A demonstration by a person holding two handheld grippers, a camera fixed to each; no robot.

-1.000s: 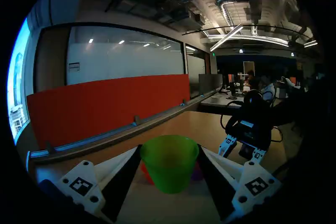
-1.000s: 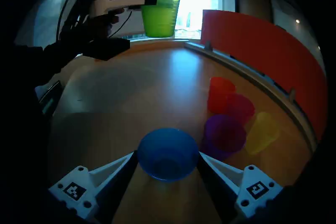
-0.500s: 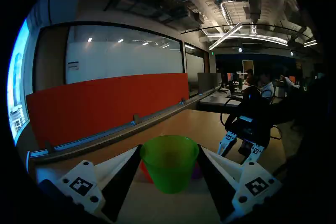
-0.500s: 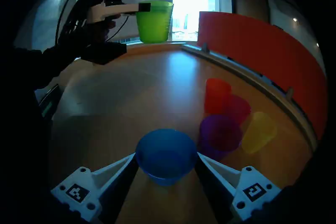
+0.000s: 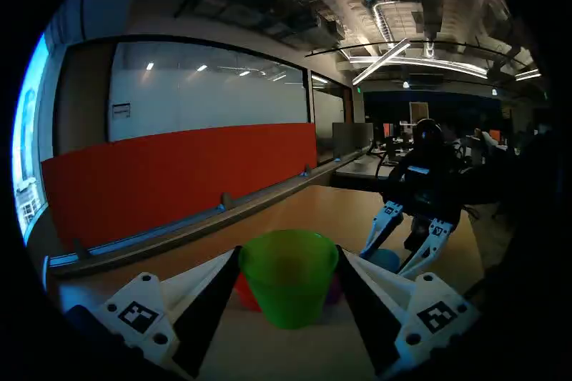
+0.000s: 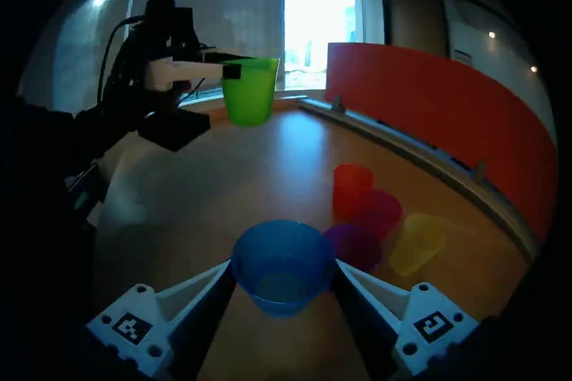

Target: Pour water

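Red cup (image 5: pixel 247 295) half behind green cup (image 5: pixel 289 279)

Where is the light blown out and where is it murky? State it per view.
Right gripper view: the window beyond the green cup is blown out and lays a sheen on the table; the person's arm is a silhouette. Left gripper view: dim overall, bright ceiling strips, orange partition bowed by the fisheye.

My left camera sits close behind my left gripper (image 5: pixel 286 256), looking level across the table (image 5: pixel 336 209), with the partition (image 5: pixel 179 174) at 10 o'clock. My right camera, behind my right gripper (image 6: pixel 282 266), tilts down. Both share the table, the partition and the opposite gripper.
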